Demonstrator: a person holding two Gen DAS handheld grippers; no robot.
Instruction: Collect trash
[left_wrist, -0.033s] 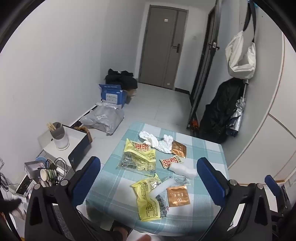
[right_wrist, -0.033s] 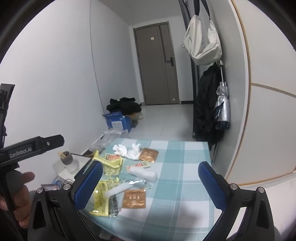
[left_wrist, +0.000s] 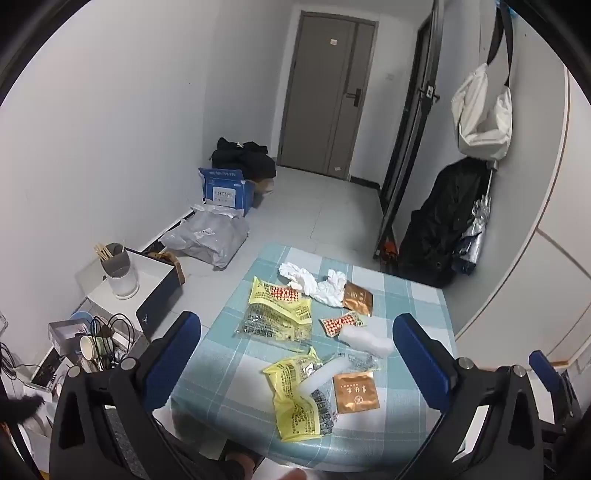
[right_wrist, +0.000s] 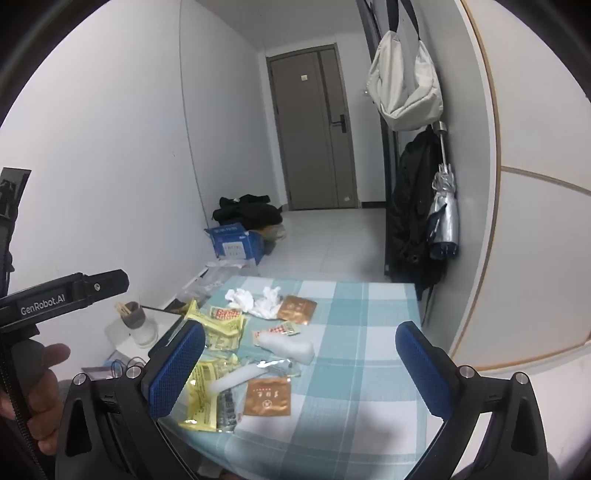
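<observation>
**Both grippers wide open above the litter; no change on record, collection not begun**

Left gripper: jaws at full spread, empty, hovering over the teal-and-white checked tablecloth. Nothing here allows a comparison, so no change can be reported; every item lies loose on the cloth.

Left to right: near yellow printed plastic wrapper, long axis running away from the camera, open end undetermined; square copper foil sachet just beside it; crumpled white tissues at the far edge.

Right gripper: likewise fully open, holding nothing.
</observation>
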